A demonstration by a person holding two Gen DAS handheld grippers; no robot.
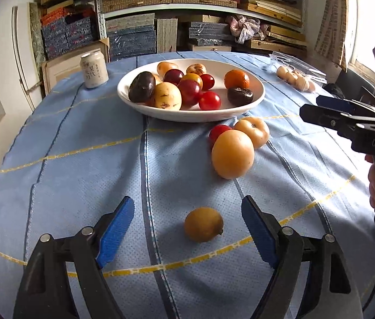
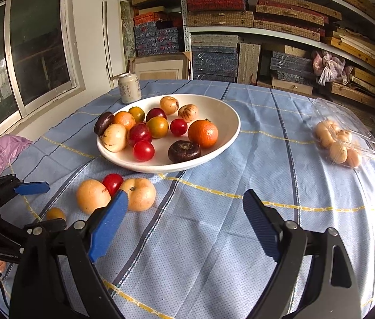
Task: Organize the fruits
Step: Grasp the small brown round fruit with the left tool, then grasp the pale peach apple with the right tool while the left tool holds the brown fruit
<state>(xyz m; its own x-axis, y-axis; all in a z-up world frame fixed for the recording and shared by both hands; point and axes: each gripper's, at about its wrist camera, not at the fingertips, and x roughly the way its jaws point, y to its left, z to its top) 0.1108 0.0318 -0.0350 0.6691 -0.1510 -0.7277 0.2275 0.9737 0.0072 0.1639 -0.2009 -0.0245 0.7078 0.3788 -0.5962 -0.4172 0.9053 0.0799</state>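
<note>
A white bowl [image 1: 161,110] holds several fruits; it also shows in the right wrist view [image 2: 222,111]. On the blue cloth lie a small yellow fruit [image 1: 203,224], a large orange fruit [image 1: 232,154], a pale tomato-like fruit [image 1: 254,130] and a red tomato [image 1: 218,132]. My left gripper [image 1: 187,220] is open, its jaws on either side of the small yellow fruit, not touching it. My right gripper [image 2: 184,207] is open and empty over bare cloth, right of the loose fruits [image 2: 139,194]. The small yellow fruit [image 2: 55,214] lies beside the left gripper [image 2: 32,188].
A white drink can [image 1: 94,68] stands left of the bowl. A clear plastic box of pale fruits [image 2: 339,143] lies at the table's right. The right gripper [image 1: 346,122] reaches in from the right edge. Shelves with stacked boxes stand behind the round table.
</note>
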